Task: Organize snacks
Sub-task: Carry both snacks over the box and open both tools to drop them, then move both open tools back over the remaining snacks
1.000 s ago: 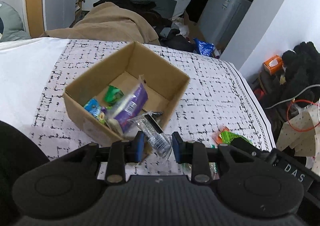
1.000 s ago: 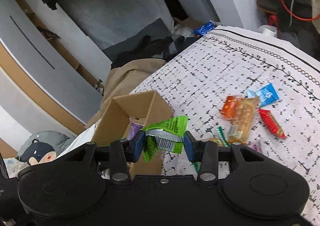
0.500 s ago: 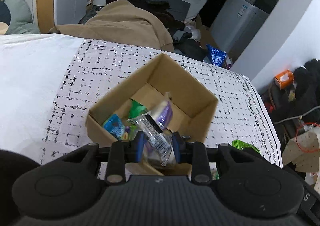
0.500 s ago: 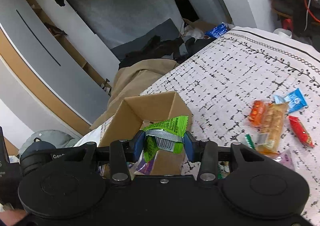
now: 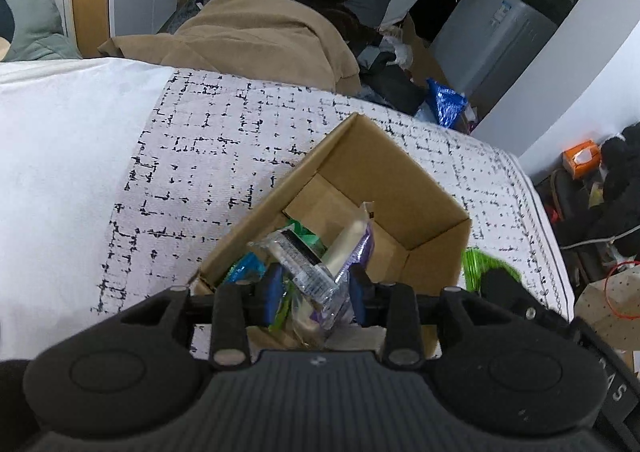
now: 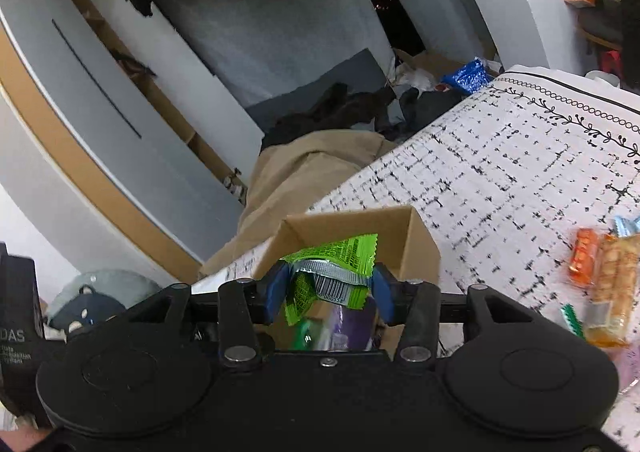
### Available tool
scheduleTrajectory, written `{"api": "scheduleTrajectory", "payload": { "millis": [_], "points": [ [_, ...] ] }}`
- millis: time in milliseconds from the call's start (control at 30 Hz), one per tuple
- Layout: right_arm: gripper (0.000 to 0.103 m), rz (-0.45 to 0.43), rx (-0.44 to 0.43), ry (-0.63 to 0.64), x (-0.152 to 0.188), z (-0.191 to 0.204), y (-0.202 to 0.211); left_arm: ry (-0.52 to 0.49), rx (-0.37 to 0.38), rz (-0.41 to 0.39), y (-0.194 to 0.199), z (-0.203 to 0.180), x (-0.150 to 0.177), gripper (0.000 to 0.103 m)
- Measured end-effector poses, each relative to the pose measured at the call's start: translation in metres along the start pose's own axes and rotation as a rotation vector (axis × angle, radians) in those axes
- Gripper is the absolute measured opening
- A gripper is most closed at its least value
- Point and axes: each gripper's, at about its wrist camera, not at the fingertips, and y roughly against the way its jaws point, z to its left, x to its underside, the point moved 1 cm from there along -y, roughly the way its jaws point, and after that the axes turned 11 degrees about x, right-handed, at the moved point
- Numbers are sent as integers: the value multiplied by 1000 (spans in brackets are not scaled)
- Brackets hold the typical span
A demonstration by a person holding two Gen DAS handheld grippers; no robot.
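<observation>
Nearest in the left wrist view: left gripper, blue pads parting, a clear crinkled snack packet with a black band and printed barcode between them, tilted, hanging over the open box. Right pad touching the wrapper edge; left pad seemingly clear of it (hard to tell through the film).

Just beyond: open brown cardboard box on a white tablecloth printed with broken black grid lines. Inside the box: a purple-and-cream packet standing on end, a green wrapper, a blue one at the near corner.

Nearest in the right wrist view: right gripper, blue pads also spreading, a folded lime-green packet with a silver seam and barcode wedged between them, above the box's near edge.

Farther right on the cloth: loose snacks well apart from the box, an orange packet beside a long clear pack of golden crackers.

Behind the table: a tan blanket, dark clothes.
</observation>
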Motion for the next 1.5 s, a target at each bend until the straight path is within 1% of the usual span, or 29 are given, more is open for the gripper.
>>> {"api": "scheduleTrajectory", "payload": {
  "millis": [33, 67, 100, 167, 233, 300, 367, 533, 567, 633, 733, 800, 867, 967, 1000, 1033, 1100, 1133, 1200, 1267, 1333, 1500],
  "points": [
    [57, -4, -5, -6, -1, 0, -1, 0, 5, 18, -2, 1, -2, 37],
    [66, -3, 0, -7, -1, 0, -2, 2, 10, 31, -4, 2, -4, 39],
    [69, -4, 10, -5, -2, -1, -2, 4, 13, 39, -5, 3, -5, 41],
    [70, -3, 28, -11, -3, -3, -1, 5, 6, 48, -6, 4, -7, 47],
    [70, 8, 34, -29, -3, -7, 0, -1, -14, 54, -7, 3, -8, 62],
    [72, 16, 49, -38, -3, -9, 5, -17, -40, 59, -7, 0, -9, 70],
    [76, 23, 64, -47, -3, -13, 10, -37, -42, 55, -5, -3, -9, 74],
    [85, 42, 122, -50, -3, -21, 30, -39, -41, 57, 2, -4, -4, 82],
    [87, 43, 133, -47, -4, -22, 34, -43, -39, 54, 4, -5, -3, 82],
    [87, 43, 151, -46, -6, -26, 42, -56, -35, 53, 8, -8, 0, 85],
    [88, 39, 168, -57, -10, -35, 56, -71, -32, 58, 12, -15, 4, 86],
    [92, 37, 182, -57, -12, -41, 65, -86, -31, 53, 15, -21, 7, 87],
    [94, 41, 199, -60, -14, -48, 72, -103, -31, 50, 18, -28, 12, 87],
    [101, 45, 221, -69, -18, -62, 85, -123, -10, 52, 21, -38, 19, 87],
    [102, 39, 219, -71, -18, -68, 89, -129, -6, 53, 22, -41, 21, 87],
    [102, 38, 223, -75, -18, -74, 92, -135, -8, 54, 23, -45, 24, 90],
    [102, 51, 247, -97, -18, -87, 96, -149, -38, 57, 23, -52, 29, 98],
    [102, 56, 255, -110, -17, -94, 97, -155, -41, 56, 24, -56, 32, 98],
    [102, 71, 263, -138, -17, -106, 101, -152, -15, 60, 24, -62, 37, 98],
    [102, 79, 265, -156, -18, -116, 107, -153, -8, 54, 25, -69, 42, 102],
    [102, 76, 273, -162, -20, -122, 113, -164, -9, 40, 26, -76, 46, 103],
    [102, 48, 280, -190, -25, -140, 133, -188, 29, 48, 25, -93, 61, 103]
  ]
}}
